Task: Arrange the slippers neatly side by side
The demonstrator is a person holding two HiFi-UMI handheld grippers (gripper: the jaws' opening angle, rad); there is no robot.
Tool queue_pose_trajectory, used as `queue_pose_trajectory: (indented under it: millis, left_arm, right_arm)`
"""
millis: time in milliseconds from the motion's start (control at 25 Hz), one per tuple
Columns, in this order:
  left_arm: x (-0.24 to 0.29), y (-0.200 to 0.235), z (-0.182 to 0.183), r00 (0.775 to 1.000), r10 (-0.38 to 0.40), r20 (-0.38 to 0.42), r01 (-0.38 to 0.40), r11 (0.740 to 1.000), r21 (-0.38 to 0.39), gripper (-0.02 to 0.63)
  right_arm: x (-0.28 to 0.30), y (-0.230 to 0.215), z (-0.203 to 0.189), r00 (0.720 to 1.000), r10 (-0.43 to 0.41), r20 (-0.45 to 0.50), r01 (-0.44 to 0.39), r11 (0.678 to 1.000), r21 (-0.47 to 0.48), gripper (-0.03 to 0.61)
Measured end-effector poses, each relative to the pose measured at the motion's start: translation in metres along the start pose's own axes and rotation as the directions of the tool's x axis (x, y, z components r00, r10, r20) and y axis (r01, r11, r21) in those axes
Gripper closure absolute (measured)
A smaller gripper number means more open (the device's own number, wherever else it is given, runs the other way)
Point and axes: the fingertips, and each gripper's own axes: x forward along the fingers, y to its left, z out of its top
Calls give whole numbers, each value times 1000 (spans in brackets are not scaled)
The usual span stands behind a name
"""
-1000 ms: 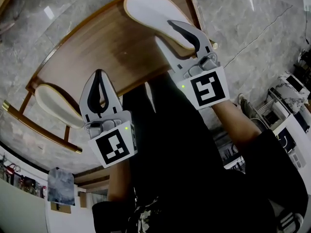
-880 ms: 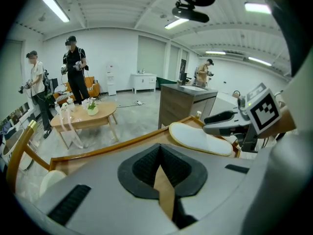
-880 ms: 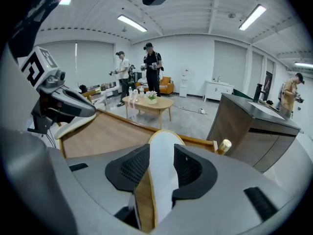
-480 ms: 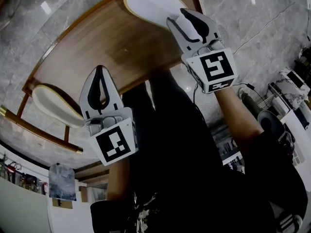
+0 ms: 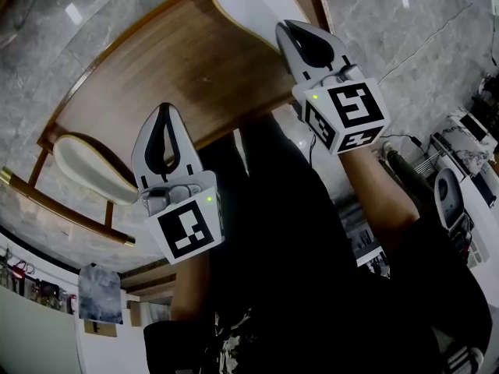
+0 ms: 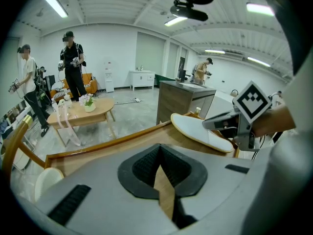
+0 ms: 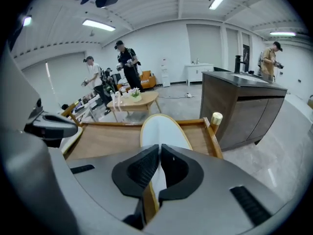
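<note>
Two white slippers with tan rims lie on a wooden table [image 5: 156, 61]. One slipper [image 5: 242, 2] lies at the far right; my right gripper [image 5: 287, 28] sits over its near end. Those jaws have just been closing, and in the right gripper view the slipper's [image 7: 161, 129] edge is clamped between the pads of the right gripper [image 7: 160, 151]. The other slipper [image 5: 86, 166] lies at the table's left edge. My left gripper [image 5: 162, 109] hovers just right of it, shut and empty. The left gripper view shows its closed jaws [image 6: 160, 148] over bare wood, the far slipper [image 6: 200, 131] beyond.
The table has a raised rim and a gold-capped corner post [image 7: 215, 117]. A curved wooden rail [image 5: 62, 209] runs below the left slipper. Beyond stand a dark counter [image 7: 244, 106], a small coffee table [image 6: 88, 114] with flowers, and several people.
My right gripper has shifted right and rolled, and its jaws have gone from open to shut on the far slipper's near end. The left gripper has stayed put.
</note>
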Motion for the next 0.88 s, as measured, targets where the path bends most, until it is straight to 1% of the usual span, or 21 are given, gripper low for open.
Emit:
queue_pose_trajectory:
  millis: [120,280,440,680,880]
  left_arm:
    - [-3,-1,0,1000,-7,0,7,1000,7,612]
    - [-8,1,2,1000,-1,17,1,1000,1,612]
    - [-15,2,5,1000,6,28,-5,1000,-5,612]
    - [-27,12,3,999,32,38,-31,999,-22,612]
    - [-32,20,-4,999,37,32,-36,999,-18,612]
  right_arm:
    - [-7,1,10,1000,-16,23,14,998,63,568]
    - [-18,7,20,998,-35,45,30,994,106,568]
    - [-27,20,26,998,-35,60,25,987,158,568]
    - [-31,48,35,996,-26,89,9,982,188,568]
    - [-31,72,46,989,-64,133,35,977,209,568]
